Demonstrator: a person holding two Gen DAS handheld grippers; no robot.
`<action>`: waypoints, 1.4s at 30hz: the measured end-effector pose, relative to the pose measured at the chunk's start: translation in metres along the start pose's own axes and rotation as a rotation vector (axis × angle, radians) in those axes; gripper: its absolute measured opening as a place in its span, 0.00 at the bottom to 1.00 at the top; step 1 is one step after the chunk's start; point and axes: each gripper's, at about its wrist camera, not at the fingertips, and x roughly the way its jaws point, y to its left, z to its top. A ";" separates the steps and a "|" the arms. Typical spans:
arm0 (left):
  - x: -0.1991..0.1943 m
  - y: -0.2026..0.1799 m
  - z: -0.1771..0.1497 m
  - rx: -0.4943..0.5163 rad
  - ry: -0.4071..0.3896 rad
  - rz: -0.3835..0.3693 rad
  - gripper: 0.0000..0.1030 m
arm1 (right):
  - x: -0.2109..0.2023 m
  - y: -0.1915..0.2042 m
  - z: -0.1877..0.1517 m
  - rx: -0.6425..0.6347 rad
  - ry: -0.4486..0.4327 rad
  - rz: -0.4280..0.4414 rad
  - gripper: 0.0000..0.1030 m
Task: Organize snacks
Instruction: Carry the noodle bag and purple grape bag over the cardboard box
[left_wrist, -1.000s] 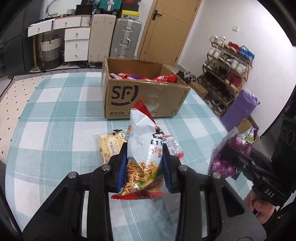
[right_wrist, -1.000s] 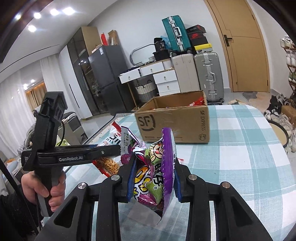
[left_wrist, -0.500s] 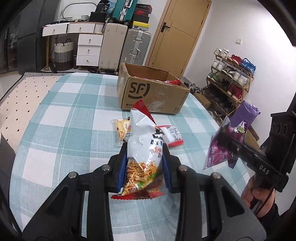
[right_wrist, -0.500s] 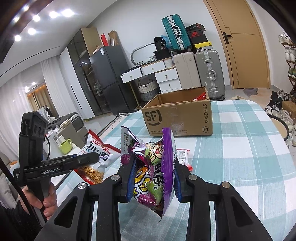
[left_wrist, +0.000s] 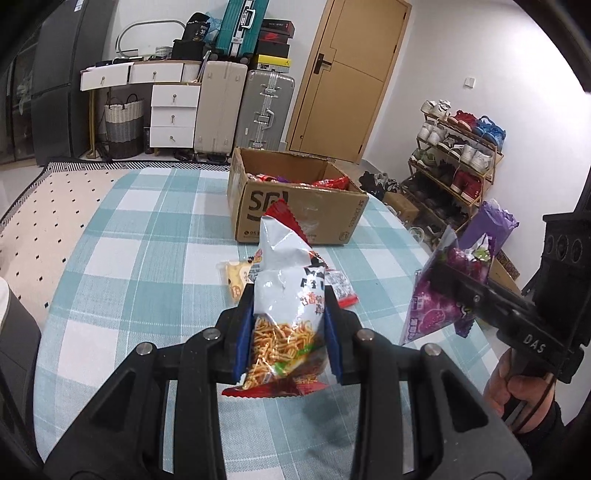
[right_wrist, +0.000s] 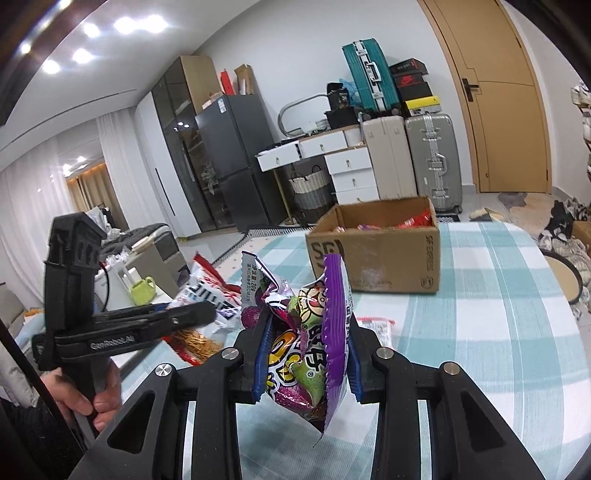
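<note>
My left gripper (left_wrist: 290, 332) is shut on a white and red noodle-snack bag (left_wrist: 286, 306), held upright above the checked table. My right gripper (right_wrist: 304, 354) is shut on a purple candy bag (right_wrist: 314, 339); that bag also shows in the left wrist view (left_wrist: 439, 295). An open SF cardboard box (left_wrist: 295, 206) with several snack packs inside stands farther back on the table; it also shows in the right wrist view (right_wrist: 376, 247). A yellow pack (left_wrist: 236, 277) and a red and white pack (left_wrist: 341, 288) lie on the table between me and the box.
The table has a blue and white checked cloth (left_wrist: 147, 258). A shoe rack (left_wrist: 454, 162) and a purple bag (left_wrist: 487, 229) stand beyond its right edge. Suitcases (left_wrist: 243, 107), drawers and a door are at the back wall.
Both grippers have lifted and pulled back from the box with their bags still held. The box and the loose packs now look farther away.
</note>
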 end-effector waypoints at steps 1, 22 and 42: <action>0.000 -0.001 0.004 0.002 -0.007 -0.004 0.29 | 0.002 -0.002 0.006 0.007 -0.002 0.016 0.33; 0.064 -0.025 0.162 0.106 -0.018 0.046 0.30 | 0.028 -0.039 0.160 -0.076 -0.014 -0.009 0.33; 0.226 -0.022 0.294 0.151 0.139 0.110 0.30 | 0.174 -0.113 0.247 -0.023 0.151 -0.113 0.33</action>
